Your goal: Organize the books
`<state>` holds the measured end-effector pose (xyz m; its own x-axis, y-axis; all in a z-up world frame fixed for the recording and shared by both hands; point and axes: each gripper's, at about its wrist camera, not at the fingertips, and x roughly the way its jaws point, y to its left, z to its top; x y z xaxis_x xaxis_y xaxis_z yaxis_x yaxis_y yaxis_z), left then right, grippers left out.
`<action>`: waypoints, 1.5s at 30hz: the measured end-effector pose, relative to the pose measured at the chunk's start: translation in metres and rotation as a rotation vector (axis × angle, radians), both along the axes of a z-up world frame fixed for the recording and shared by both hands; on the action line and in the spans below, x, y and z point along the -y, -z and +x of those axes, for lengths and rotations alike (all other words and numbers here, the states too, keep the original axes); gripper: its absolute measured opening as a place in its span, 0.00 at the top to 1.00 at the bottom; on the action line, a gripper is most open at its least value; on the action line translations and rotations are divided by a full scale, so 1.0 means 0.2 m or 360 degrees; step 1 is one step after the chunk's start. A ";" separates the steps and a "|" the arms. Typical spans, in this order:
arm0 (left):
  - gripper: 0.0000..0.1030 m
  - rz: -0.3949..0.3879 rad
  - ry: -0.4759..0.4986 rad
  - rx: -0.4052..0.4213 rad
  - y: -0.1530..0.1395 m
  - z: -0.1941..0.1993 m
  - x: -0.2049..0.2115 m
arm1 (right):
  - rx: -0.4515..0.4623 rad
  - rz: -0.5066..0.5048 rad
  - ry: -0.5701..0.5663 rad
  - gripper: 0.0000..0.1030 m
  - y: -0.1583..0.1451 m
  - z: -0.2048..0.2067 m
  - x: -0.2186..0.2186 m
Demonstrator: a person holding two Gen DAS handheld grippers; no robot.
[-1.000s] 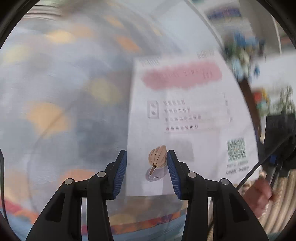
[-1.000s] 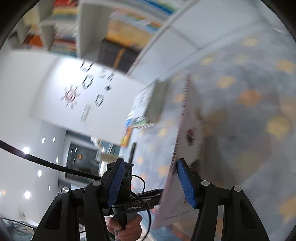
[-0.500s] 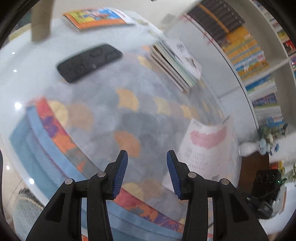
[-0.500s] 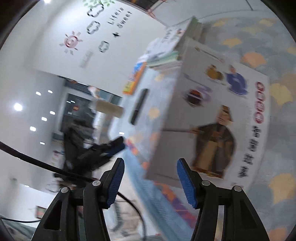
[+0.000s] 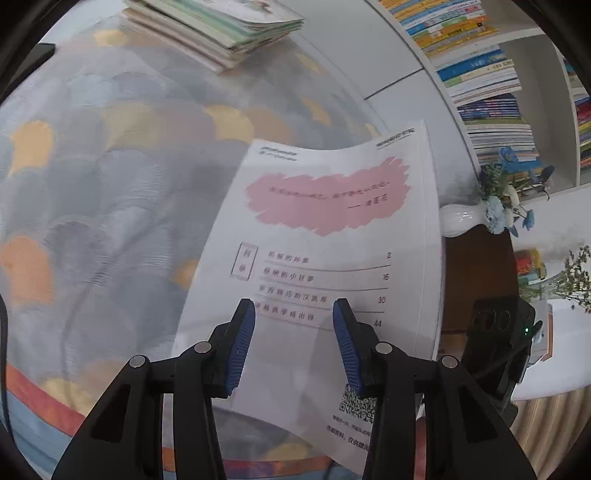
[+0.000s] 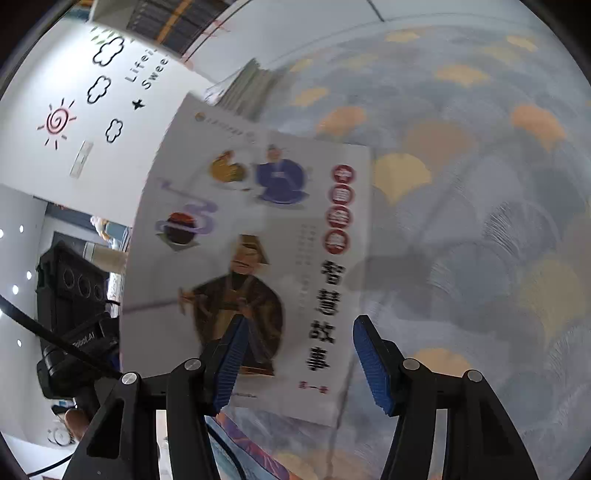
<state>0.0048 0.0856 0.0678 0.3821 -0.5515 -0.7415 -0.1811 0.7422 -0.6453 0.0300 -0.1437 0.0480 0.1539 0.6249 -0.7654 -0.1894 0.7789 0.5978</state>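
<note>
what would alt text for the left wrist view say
A white book lies back cover up, showing a pink patch and a contents list, on a grey rug with orange scallops. The left gripper hovers over it, jaws open. A book stack lies beyond, shelves at right.

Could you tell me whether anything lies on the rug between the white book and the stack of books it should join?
Nothing visible does. In the left wrist view the rug between the book and the stack at the far edge shows only bare pattern. The left gripper hovers above the book's near end, its jaws apart.
</note>
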 end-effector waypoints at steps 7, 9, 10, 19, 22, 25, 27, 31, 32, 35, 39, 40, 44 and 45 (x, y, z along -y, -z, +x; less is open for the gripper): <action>0.61 -0.0349 0.0134 0.0060 -0.08 0.02 0.25 | 0.0020 0.0094 0.0002 0.44 -0.06 0.09 0.16; 0.61 -0.0396 0.0188 0.0098 -0.12 0.04 0.31 | -0.0007 0.0106 -0.0003 0.45 -0.08 0.12 0.25; 0.61 -0.0395 0.0211 0.0133 -0.15 0.04 0.33 | -0.0017 0.0112 -0.0004 0.45 -0.08 0.12 0.27; 0.55 -0.0243 -0.0132 0.0242 -0.25 -0.15 -0.22 | 0.0029 0.0243 -0.0141 0.45 -0.20 0.17 -0.11; 0.55 -0.0144 -0.0377 0.0197 -0.21 -0.28 -0.51 | -0.0030 0.0233 -0.0207 0.45 -0.14 0.23 -0.34; 0.55 -0.0084 -0.0582 0.0170 -0.19 -0.39 -0.72 | -0.0071 0.0268 -0.0264 0.45 -0.09 0.26 -0.44; 0.55 -0.0049 -0.0631 0.0138 -0.17 -0.41 -0.80 | -0.0067 0.0278 -0.0264 0.45 -0.08 0.26 -0.45; 0.55 0.0000 -0.0557 0.0109 -0.16 -0.31 -0.78 | -0.0164 0.0253 -0.0177 0.45 0.02 0.25 -0.37; 0.55 0.0013 -0.0523 0.0111 -0.16 -0.27 -0.77 | -0.0192 0.0258 -0.0138 0.45 0.05 0.25 -0.34; 0.53 0.0097 -0.0405 0.0134 -0.19 -0.15 -0.72 | -0.0277 0.0297 -0.0015 0.45 0.11 0.29 -0.28; 0.38 0.0263 -0.0254 0.0122 -0.14 0.12 -0.69 | -0.0348 0.0302 0.0074 0.45 0.18 0.27 -0.18; 0.38 0.0305 -0.0239 0.0083 -0.10 0.21 -0.69 | -0.0357 0.0292 0.0081 0.45 0.19 0.27 -0.19; 0.41 0.0650 -0.0171 -0.0007 0.07 0.43 -0.65 | -0.0318 0.0300 0.0118 0.41 0.18 0.12 -0.30; 0.45 0.0623 -0.0140 -0.0046 0.11 0.46 -0.63 | -0.0305 0.0255 0.0115 0.41 0.19 0.11 -0.33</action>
